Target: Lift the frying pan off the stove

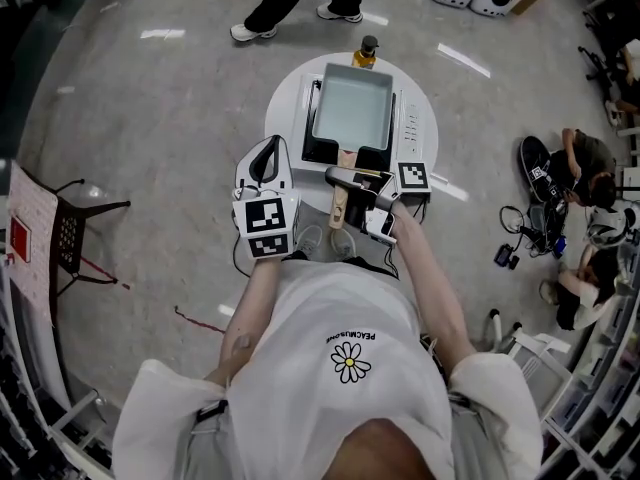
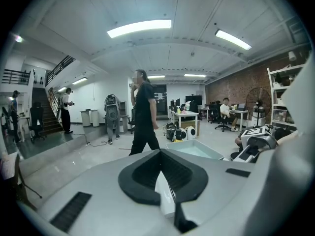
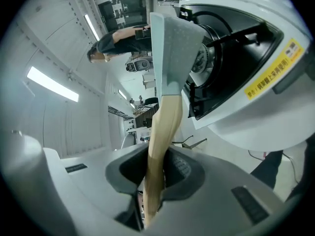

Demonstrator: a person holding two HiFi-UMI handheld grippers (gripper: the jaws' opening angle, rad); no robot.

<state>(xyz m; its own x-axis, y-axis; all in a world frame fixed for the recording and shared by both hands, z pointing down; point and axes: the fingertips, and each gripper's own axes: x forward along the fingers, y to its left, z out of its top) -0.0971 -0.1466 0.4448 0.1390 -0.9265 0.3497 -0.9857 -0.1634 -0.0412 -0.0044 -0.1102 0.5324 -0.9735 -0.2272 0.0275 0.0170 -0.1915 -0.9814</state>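
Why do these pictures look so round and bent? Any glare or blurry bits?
Head view: the wide lens bows the floor, lamp glare streaking it. Left gripper view: ceiling lamps blow out white. Right gripper view: the pan's wooden handle sits so close it looks soft.

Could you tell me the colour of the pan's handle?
Its pale tan wooden handle shows best in the right gripper view.

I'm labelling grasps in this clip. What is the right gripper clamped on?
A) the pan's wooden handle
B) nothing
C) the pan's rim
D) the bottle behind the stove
A: in its own view the right gripper pinches the wooden handle of the pale blue frying pan.
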